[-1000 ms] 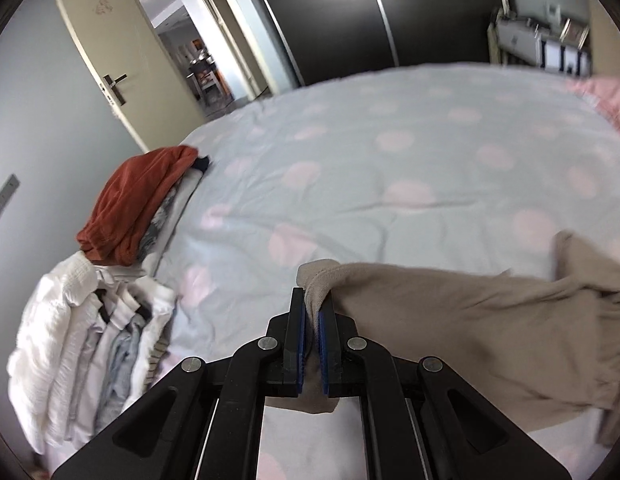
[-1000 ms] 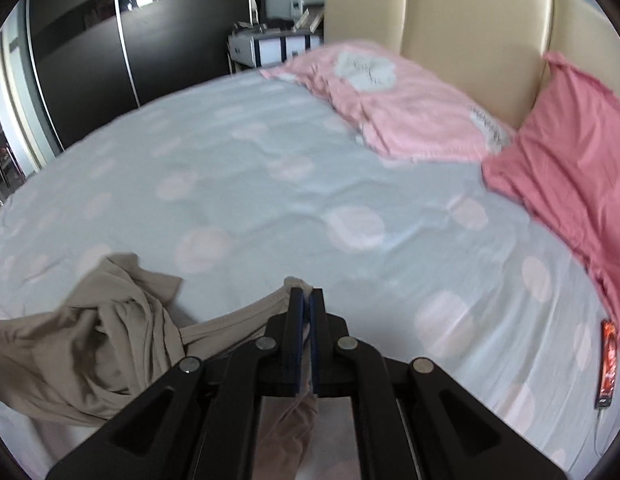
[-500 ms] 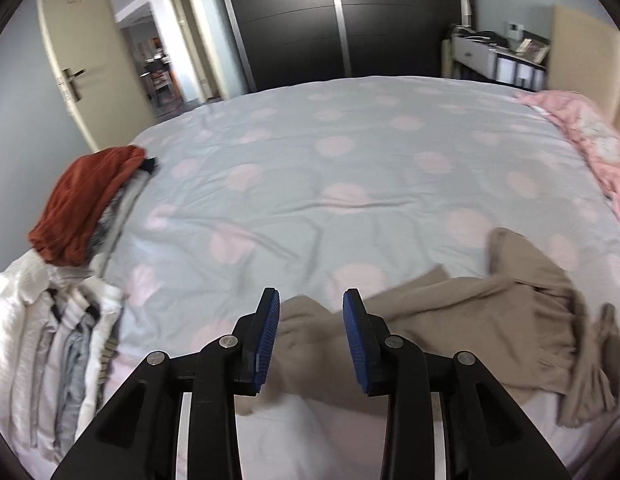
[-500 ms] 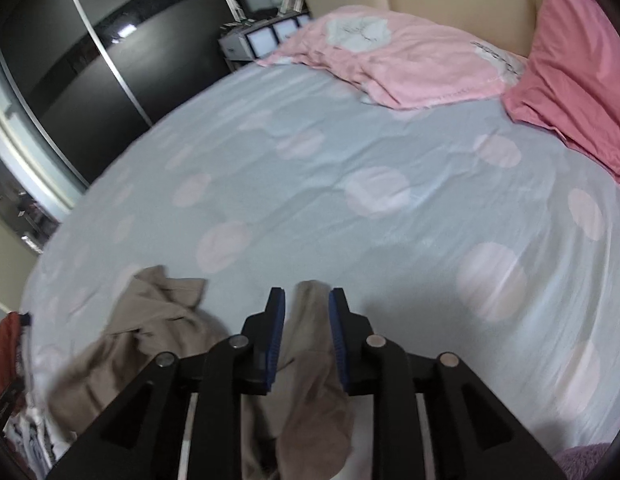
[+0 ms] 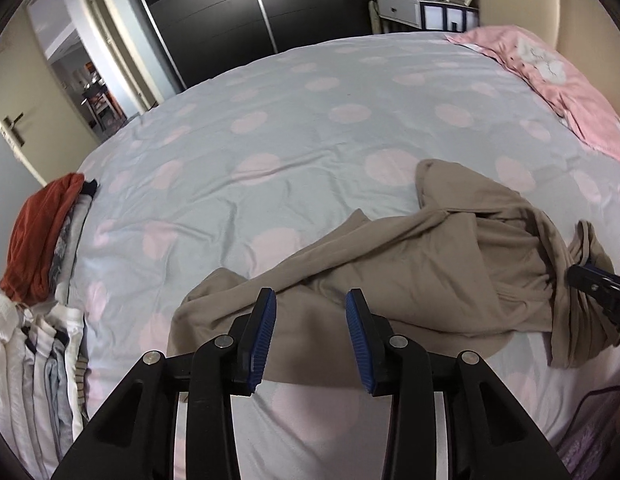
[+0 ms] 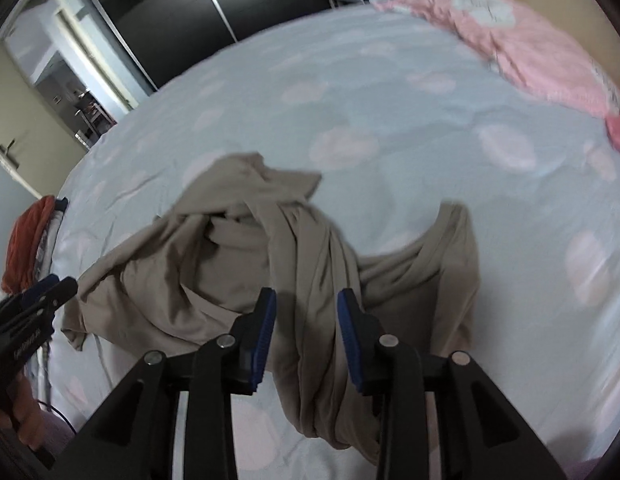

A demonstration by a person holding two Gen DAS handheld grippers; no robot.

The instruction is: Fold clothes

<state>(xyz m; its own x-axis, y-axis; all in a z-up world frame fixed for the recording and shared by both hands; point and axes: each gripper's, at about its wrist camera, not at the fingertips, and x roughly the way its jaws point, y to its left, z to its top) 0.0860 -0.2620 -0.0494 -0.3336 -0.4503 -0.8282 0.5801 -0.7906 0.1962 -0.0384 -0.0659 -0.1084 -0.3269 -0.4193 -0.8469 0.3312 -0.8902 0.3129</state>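
On the bed: a crumpled beige garment (image 5: 430, 264) lies across the pale blue sheet with pink dots (image 5: 293, 136), near the front edge, well apart from the pillows.
Garment shape: bunched and twisted, one end spread flat toward the left gripper, the other end gathered into a rope-like fold that runs toward the right gripper (which piece of clothing it is cannot be told).
Left gripper (image 5: 310, 336): jaws spread, having just been opening; the blue pads stand apart above the garment's flat left end, cloth showing in the gap beneath them but not pressed by either pad.
Right gripper (image 6: 305, 332): jaws likewise spread and just been opening; the twisted fold of the garment passes between the pads and lies loose, neither pad squeezing it.
Each gripper from the other's camera: the right one shows at the right edge of the left view, just beside the bunched end; the left one shows at the left edge of the right view, with part of a hand (image 6: 13, 420) below it.
Folded pile (image 5: 41, 364): white and grey pieces stacked on edge at the bed's left side, well apart from the beige garment.
Rust-red garment (image 5: 41, 240): lying on top of a further stack just behind the white pile.
Pink pillows (image 5: 550, 84): at the head of the bed, against a cream headboard (image 5: 522, 0).
Background: dark sliding wardrobe (image 5: 237, 12) beyond the bed, an open doorway to its left.
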